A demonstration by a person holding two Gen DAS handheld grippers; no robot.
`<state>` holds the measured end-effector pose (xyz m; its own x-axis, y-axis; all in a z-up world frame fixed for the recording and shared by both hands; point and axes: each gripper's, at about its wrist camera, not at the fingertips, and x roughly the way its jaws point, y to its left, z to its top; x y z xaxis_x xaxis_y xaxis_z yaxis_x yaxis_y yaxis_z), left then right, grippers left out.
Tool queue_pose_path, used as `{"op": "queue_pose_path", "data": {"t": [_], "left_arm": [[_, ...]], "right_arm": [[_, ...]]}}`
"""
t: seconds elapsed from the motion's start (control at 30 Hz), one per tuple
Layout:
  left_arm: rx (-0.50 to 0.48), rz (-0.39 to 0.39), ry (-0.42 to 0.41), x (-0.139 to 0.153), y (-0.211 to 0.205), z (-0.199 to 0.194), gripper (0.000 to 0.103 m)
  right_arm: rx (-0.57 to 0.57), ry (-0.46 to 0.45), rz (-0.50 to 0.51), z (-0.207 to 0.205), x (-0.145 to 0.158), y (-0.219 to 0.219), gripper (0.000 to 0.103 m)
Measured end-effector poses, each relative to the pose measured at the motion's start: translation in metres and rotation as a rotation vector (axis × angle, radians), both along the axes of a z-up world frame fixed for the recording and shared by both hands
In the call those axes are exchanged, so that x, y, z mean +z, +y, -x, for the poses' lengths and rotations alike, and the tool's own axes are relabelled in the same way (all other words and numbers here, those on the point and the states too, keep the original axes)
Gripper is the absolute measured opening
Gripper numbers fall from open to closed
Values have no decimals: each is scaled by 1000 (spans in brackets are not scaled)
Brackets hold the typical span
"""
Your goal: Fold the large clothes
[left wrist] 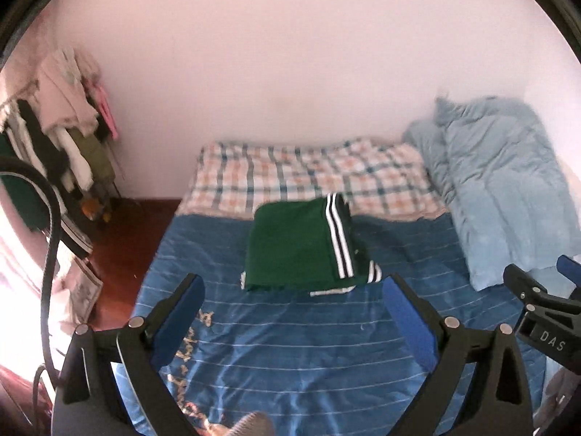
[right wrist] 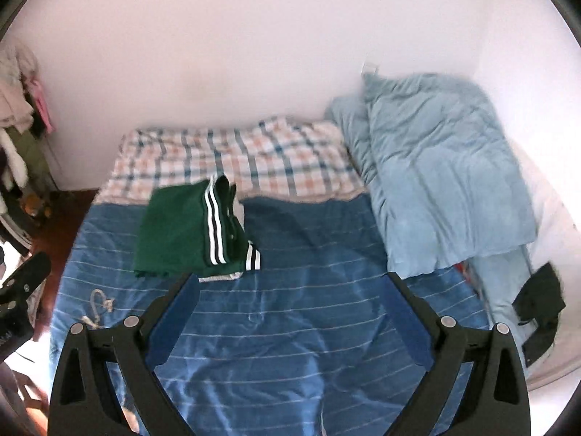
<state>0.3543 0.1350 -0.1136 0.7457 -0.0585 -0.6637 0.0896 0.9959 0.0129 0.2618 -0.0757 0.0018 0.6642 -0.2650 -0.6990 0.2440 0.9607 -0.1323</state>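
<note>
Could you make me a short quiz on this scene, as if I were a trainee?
1. True or false: the green garment lies folded on the bed.
2. The left tongs and right tongs are: A) both open and empty, B) both gripping cloth, C) one gripping the garment.
3. What lies along the bed's right side?

Key: 1 true. 2 A. 3 a light blue duvet.

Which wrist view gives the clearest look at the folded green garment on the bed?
The left wrist view: the folded green garment sits near centre, ahead of the open left gripper, with its white stripes facing the camera. In the right wrist view it lies off to the left, smaller and more skewed, beyond the open right gripper.
</note>
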Motion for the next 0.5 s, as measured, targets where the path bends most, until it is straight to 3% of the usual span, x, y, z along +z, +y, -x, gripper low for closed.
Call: {"op": "queue_pose_path", "data": {"t": [0.23,0.5], "left_arm": [[30,2,-78,63,-9,96,100],[57,9,-113,94,-13,167,100]], "right_arm": [[28,-135,29,119,96,4,100],[76,-205,32,210,155,12,100]]}}
